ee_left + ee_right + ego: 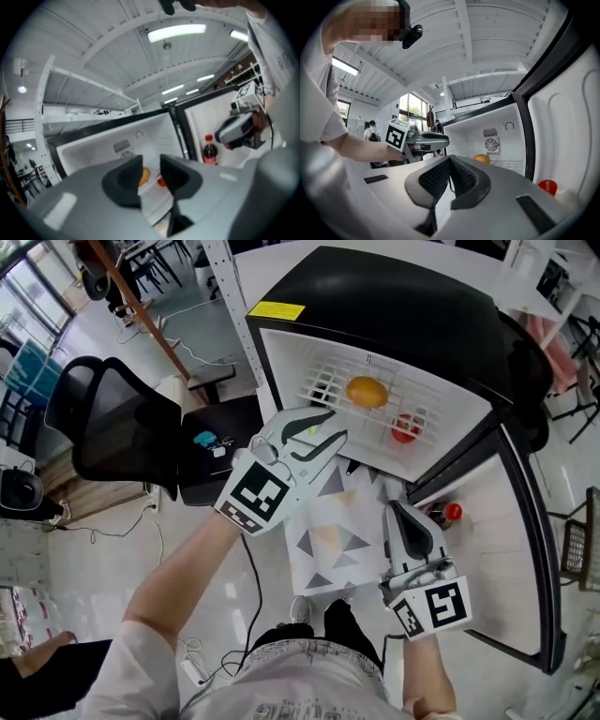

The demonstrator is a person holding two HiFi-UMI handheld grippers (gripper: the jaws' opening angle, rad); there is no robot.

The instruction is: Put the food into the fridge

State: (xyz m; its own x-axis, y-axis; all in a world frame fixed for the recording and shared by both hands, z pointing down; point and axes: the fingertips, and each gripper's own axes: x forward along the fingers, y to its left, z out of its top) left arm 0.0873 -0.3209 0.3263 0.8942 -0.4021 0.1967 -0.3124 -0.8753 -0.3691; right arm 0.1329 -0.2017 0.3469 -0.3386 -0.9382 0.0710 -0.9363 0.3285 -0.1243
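A small black fridge [394, 296] stands open before me. On its white wire shelf [328, 381] lie an orange [367, 392] and a red fruit [405, 428]. My left gripper [330, 434] hovers just in front of the opening, its jaws a little apart with nothing between them; through the gap the left gripper view shows the orange [145, 175] and the red fruit [161, 182]. My right gripper [395, 509] sits lower, beside the door, shut and empty. A cola bottle [448, 514] stands in the door rack.
The fridge door [525, 549] hangs open on the right. A patterned mat [328, 540] covers the floor below the fridge. A black office chair [108, 427] and a low black stand [220, 442] are on the left, with cables on the floor.
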